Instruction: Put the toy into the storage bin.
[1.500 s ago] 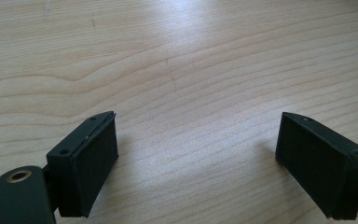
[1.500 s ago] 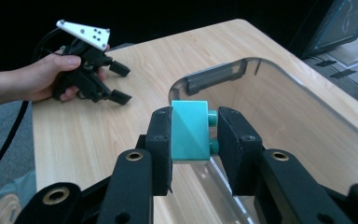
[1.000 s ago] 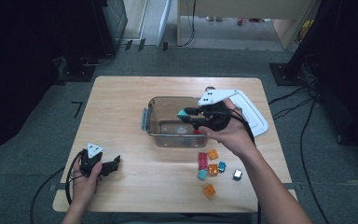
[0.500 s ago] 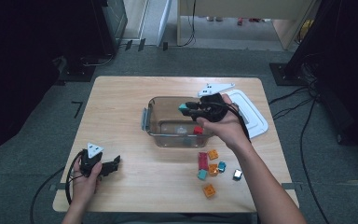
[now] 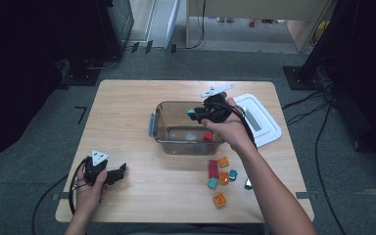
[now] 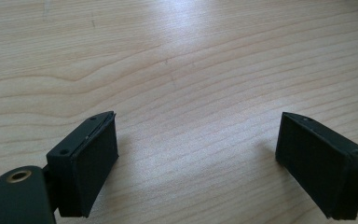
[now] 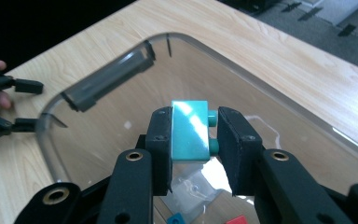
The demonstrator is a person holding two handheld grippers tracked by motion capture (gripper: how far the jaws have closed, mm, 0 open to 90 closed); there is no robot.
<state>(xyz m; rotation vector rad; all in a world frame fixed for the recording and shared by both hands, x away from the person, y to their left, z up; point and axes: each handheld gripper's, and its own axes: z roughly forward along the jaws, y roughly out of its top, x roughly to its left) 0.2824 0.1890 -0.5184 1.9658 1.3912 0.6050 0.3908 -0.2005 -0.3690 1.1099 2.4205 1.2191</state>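
1. The left hand-held gripper (image 5: 119, 173) rests on the tabletop (image 5: 127, 122) near its front left corner, jaws wide apart and empty, well apart from the bin (image 5: 162, 128).
2. The right hand-held gripper (image 7: 194, 140) is clamped on a teal brick (image 7: 189, 130) (studs facing one pad), poised over the bin's open middle, inside the rim.
3. Straight below lies clear floor; a red brick (image 5: 208, 136) sits by the near wall.
4. The release looks unobstructed; loose bricks (image 5: 219, 172) wait on the tabletop, nearer the right hand.
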